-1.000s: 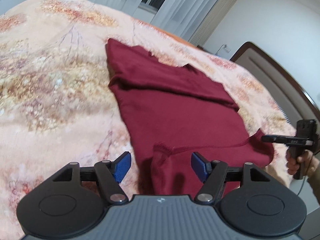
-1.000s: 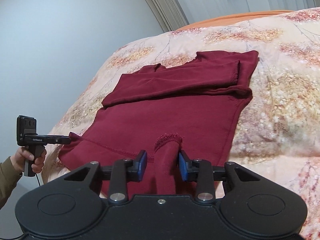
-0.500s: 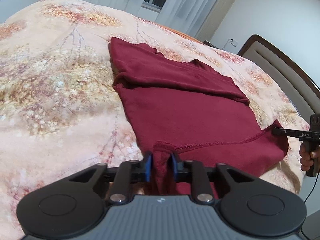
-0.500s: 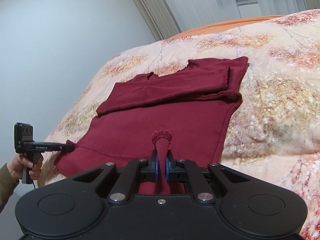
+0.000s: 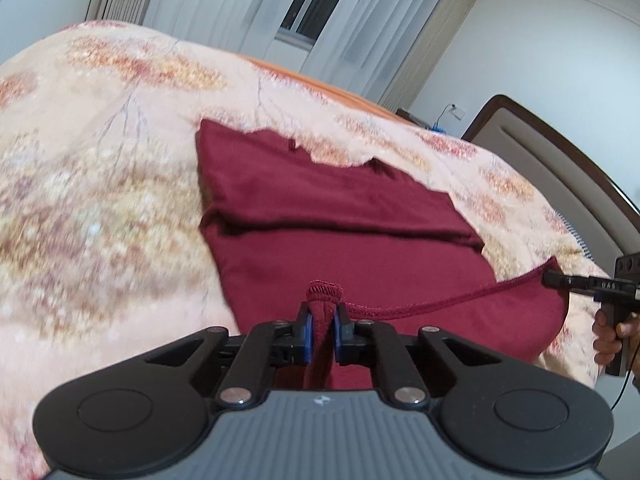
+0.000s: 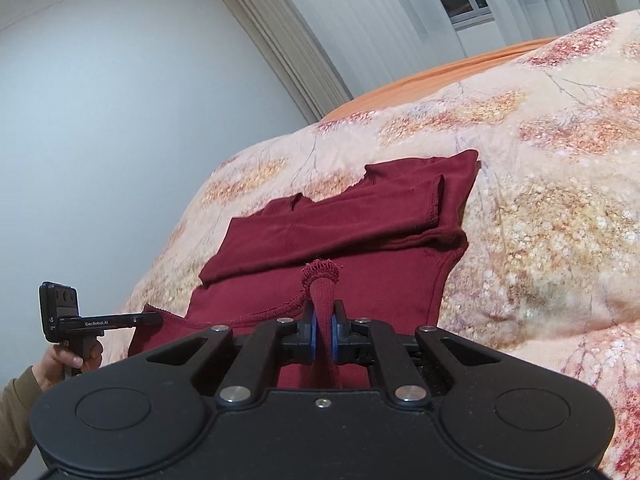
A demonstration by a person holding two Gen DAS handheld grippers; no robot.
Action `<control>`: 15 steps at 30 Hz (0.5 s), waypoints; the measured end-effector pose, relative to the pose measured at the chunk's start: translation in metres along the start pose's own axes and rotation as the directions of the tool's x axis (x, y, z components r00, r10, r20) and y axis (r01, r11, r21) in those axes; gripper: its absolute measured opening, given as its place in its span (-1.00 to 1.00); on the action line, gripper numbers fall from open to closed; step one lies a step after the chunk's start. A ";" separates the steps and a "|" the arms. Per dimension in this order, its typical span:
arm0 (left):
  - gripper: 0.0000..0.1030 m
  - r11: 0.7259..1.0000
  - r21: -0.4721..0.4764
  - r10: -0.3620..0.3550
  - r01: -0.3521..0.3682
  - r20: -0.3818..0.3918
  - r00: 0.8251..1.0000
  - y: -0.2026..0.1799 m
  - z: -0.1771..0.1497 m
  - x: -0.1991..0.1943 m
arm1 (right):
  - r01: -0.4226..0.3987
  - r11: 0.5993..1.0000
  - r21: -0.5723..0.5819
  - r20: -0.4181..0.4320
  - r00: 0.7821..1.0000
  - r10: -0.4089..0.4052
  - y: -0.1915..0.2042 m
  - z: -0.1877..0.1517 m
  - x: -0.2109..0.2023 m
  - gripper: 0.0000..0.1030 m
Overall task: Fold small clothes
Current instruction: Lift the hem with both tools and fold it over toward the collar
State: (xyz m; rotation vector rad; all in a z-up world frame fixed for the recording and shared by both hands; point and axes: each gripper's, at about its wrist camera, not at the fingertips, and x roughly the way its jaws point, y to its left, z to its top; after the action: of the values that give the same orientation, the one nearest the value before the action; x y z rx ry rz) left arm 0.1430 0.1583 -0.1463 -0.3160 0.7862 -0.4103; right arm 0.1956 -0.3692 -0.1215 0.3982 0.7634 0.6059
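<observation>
A dark red long-sleeved top lies on the floral bedspread, sleeves folded across its upper part. It also shows in the right wrist view. My left gripper is shut on one bottom hem corner, which bunches up between the blue pads. My right gripper is shut on the other hem corner. The hem hangs stretched between the two grippers, lifted off the bed. Each gripper shows in the other's view, the right one and the left one, pinching the hem.
A padded headboard with a wooden frame stands at the right. Curtains and a window are behind the bed. An orange sheet shows at the far edge. A grey wall is on the left of the right wrist view.
Both grippers closed on the hem corners, then lifted them up and forward. The bottom of the top now hangs off the bed between them.
</observation>
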 end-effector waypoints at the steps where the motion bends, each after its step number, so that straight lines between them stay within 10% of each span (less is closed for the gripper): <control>1: -0.80 1.000 0.003 0.000 0.000 0.003 1.000 -0.002 0.003 0.001 | 0.001 1.000 0.005 0.006 1.000 -0.001 -0.001 0.001 0.000 -0.88; 10: -0.81 0.996 -0.073 -0.040 0.054 0.177 0.983 0.001 0.027 -0.001 | -0.064 0.985 0.157 0.154 0.987 0.039 -0.022 0.008 -0.006 -0.88; 15: -0.81 0.989 -0.073 0.132 -0.128 0.056 0.990 0.009 0.030 0.042 | 0.187 0.977 0.103 -0.063 0.981 -0.181 -0.024 0.000 0.040 -0.87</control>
State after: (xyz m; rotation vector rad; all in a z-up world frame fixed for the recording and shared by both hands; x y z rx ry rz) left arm 0.1937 0.1506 -0.1561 -0.3378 0.7584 -0.2501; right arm 0.2271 -0.3616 -0.1557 0.4073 0.8767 0.4035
